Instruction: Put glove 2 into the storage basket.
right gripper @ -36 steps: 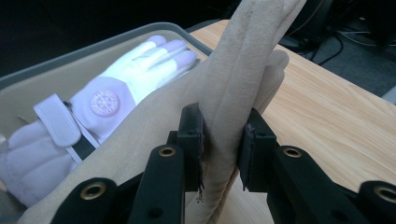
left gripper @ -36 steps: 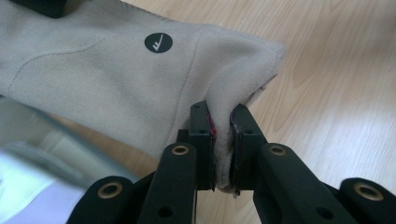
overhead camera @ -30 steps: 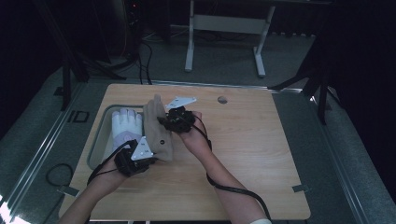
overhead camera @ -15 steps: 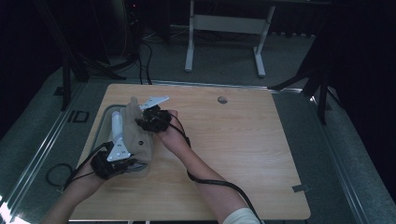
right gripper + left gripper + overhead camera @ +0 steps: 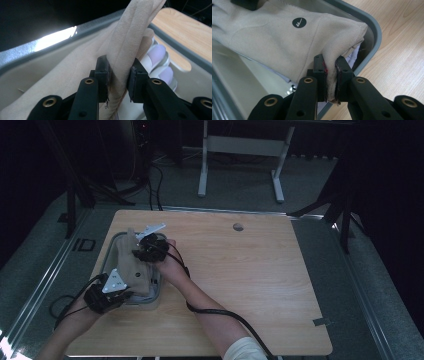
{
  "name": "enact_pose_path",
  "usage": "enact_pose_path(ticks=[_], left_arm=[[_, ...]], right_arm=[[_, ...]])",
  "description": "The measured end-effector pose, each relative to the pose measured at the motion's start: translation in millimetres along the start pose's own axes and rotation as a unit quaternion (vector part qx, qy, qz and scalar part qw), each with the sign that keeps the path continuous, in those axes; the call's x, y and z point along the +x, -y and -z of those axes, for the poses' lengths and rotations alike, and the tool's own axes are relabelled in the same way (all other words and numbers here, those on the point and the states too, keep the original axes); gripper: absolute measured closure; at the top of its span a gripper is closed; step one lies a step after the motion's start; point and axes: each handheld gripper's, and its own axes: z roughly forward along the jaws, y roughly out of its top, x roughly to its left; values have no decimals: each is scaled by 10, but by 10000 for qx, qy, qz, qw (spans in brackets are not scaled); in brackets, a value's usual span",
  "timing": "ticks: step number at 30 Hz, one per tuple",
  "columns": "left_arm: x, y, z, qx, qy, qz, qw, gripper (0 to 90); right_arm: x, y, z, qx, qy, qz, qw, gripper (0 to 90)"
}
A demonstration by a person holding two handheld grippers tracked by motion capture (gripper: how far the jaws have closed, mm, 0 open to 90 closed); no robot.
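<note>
A beige fleece cloth [image 5: 131, 265] hangs over a grey tray [image 5: 111, 242] at the table's left side. My left gripper [image 5: 129, 290] is shut on the cloth's near edge, with a fold pinched between the pads [image 5: 330, 60]. The cloth [image 5: 274, 40] carries a round black label [image 5: 299, 22]. At the far end my right gripper [image 5: 137, 253] is shut on an upright fold [image 5: 119, 63] of the cloth [image 5: 75, 75]. Under the cloth lies a white and lavender padded item [image 5: 160, 58], mostly hidden.
The tray's grey rim [image 5: 373, 32] lies close to the table's left edge. To its right the wooden tabletop [image 5: 260, 275] has a small round grommet [image 5: 238, 227] near the far edge. A black cable [image 5: 220, 312] trails along the right forearm.
Both grippers have carried the cloth leftward from the table onto the tray, and it now covers the white item that showed there before.
</note>
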Motion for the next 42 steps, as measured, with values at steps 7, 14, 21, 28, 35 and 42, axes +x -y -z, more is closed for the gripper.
enact_pose_path(ticks=[7, 14, 21, 28, 35, 42], left_arm=[[24, -30, -138, 52, 132, 90, 9999, 816], [34, -21, -219, 116, 236, 166, 9995, 813], [61, -1, -165, -65, 224, 367, 9991, 685], [93, -40, 30, -483, 183, 848, 9951, 322], [57, -118, 84, -1088, 290, 1102, 9875, 137], [-104, -231, -30, -1418, 557, 1187, 9812, 76]], right_arm=[[-73, 53, -86, 255, 113, -35, 9996, 722], [-134, 106, -138, 380, 72, -58, 9992, 718], [-164, 87, -42, 258, -123, -154, 9995, 512], [-236, 84, 179, 148, -256, -320, 9991, 286], [-209, 114, 426, 33, -414, -121, 9991, 141], [-271, 285, 702, -35, -237, 0, 9997, 147]])
